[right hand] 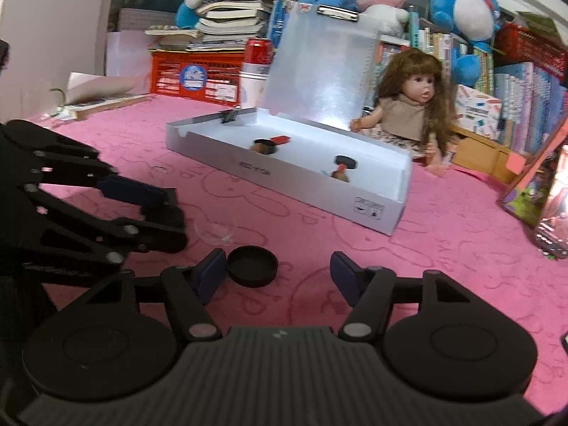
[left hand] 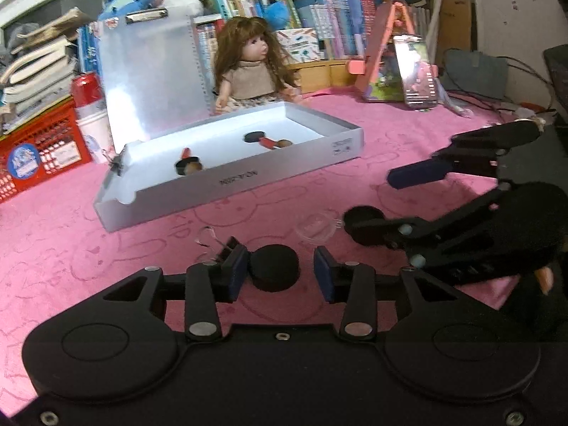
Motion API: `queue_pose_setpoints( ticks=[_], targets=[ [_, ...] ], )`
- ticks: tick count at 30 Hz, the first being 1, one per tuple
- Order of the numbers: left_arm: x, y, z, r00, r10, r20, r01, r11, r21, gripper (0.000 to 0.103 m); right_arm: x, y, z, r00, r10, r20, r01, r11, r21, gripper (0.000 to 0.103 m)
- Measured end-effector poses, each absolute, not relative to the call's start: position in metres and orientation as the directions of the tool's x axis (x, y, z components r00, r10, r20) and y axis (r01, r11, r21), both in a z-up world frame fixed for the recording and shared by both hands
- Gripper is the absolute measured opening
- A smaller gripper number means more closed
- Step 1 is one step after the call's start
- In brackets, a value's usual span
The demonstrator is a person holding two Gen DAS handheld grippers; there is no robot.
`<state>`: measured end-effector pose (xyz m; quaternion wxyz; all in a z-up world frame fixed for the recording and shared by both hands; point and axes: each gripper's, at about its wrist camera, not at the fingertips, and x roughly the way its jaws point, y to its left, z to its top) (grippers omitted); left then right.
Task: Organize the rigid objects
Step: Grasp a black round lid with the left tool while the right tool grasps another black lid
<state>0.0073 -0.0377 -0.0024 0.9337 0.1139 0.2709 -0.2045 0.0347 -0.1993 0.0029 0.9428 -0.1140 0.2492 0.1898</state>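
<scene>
Both grippers low over the pink tabletop (left hand: pixel 88 213), in front of the open white box (left hand: pixel 227 181).

Left gripper (left hand: pixel 280 273): jaws apart, holding nothing. A black round cap (left hand: pixel 275 271) lies flat between them, touching or nearly touching the left pad (left hand: pixel 238 269); gap on the other side.

Right gripper (right hand: pixel 278 277): jaws wide apart, empty. A second black cap (right hand: pixel 252 265), hollow side up, sits just beside its left pad (right hand: pixel 212 273), well off centre.

Clear plastic lid (left hand: pixel 317 229) lies between the two caps, near both. Two small brush-like pieces, one (left hand: pixel 188 165) near the box's front wall, the other (left hand: pixel 268 139) further in.

Risks, my judgement:
- Caps are low and off centre; closing now may push one sideways, or pinch only its edge so it flips out.
- The grippers are close together; moving both at once could make the linkages clash.
- Clear lid is hard to see; either gripper could knock it.
- Soft cloth could snag a pad.
</scene>
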Motion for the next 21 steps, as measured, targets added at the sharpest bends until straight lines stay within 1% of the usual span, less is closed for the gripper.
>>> queue_pose_setpoints(
  ticks=[6, 13, 14, 16, 18, 19, 20, 21],
  targets=[
    [0.0065, -0.0309, -0.0024, 0.750, -0.341, -0.567, 0.448, 0.893, 0.055, 0.041, 0.0381, -0.2062, 0.0020, 0.797, 0.308, -0.520, -0.401, 0.913, -0.074, 0.072],
    [0.0129, -0.0294, -0.0029, 0.752, -0.333, -0.568, 0.419, 0.908, 0.023, 0.041, 0.0384, -0.2027, 0.0012, 0.790, 0.323, -0.521, -0.419, 0.905, -0.074, 0.072],
    [0.0135, -0.0292, -0.0031, 0.753, -0.333, -0.568, 0.415, 0.909, 0.018, 0.041, 0.0388, -0.2025, 0.0010, 0.788, 0.325, -0.522, -0.420, 0.905, -0.070, 0.070],
    [0.0137, -0.0284, -0.0033, 0.751, -0.335, -0.569, 0.414, 0.910, 0.010, 0.040, 0.0389, -0.2025, 0.0005, 0.782, 0.335, -0.526, -0.426, 0.903, -0.058, 0.064],
    [0.0132, -0.0284, -0.0034, 0.752, -0.336, -0.568, 0.412, 0.911, 0.007, 0.039, 0.0380, -0.2018, 0.0008, 0.774, 0.350, -0.527, -0.436, 0.899, -0.044, 0.052],
    [0.0129, -0.0287, -0.0033, 0.752, -0.337, -0.567, 0.413, 0.911, 0.006, 0.037, 0.0373, -0.2007, 0.0010, 0.772, 0.354, -0.528, -0.441, 0.896, -0.045, 0.050],
    [0.0123, -0.0294, -0.0032, 0.755, -0.333, -0.565, 0.409, 0.912, 0.008, 0.032, 0.0365, -0.1997, 0.0011, 0.771, 0.357, -0.528, -0.446, 0.894, -0.047, 0.047],
    [0.0118, -0.0299, -0.0030, 0.759, -0.327, -0.563, 0.403, 0.915, 0.012, 0.031, 0.0357, -0.1986, 0.0012, 0.769, 0.361, -0.528, -0.451, 0.891, -0.047, 0.042]
  ],
)
